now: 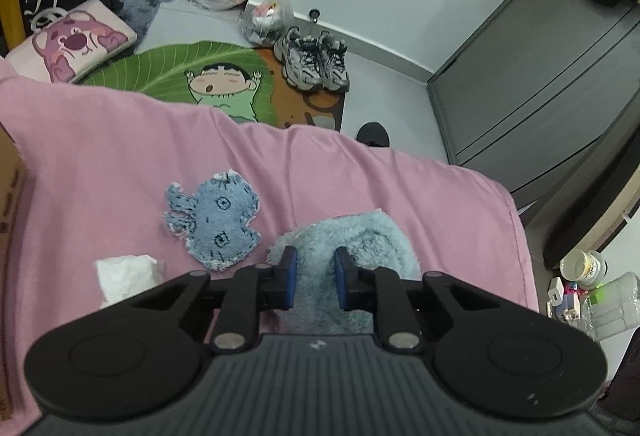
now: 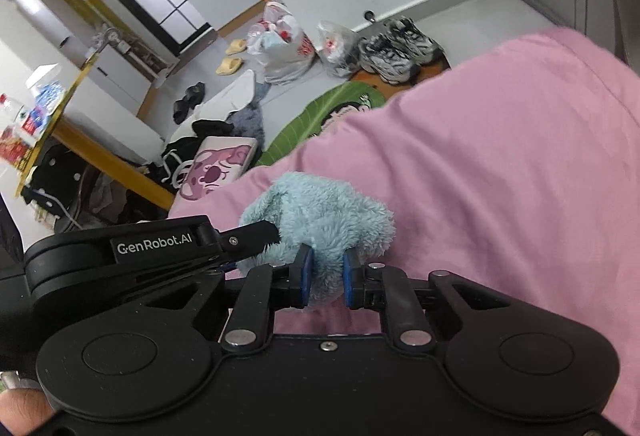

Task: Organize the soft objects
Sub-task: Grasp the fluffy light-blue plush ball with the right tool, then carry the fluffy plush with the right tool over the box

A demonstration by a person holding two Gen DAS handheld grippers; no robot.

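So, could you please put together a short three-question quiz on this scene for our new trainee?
1. True or false: both grippers grip the fluffy blue cloth.
2. Which lies left of the denim patch in the left wrist view? A. white tissue B. sneakers C. pillow
3. Fill in: everything rests on a ____ sheet.

Key: 1 true, the left gripper and right gripper both pinch it; 2 A; 3 pink.

You see a fluffy light-blue towel on a pink sheet, a blue denim patch with dark stitches, and a white tissue.
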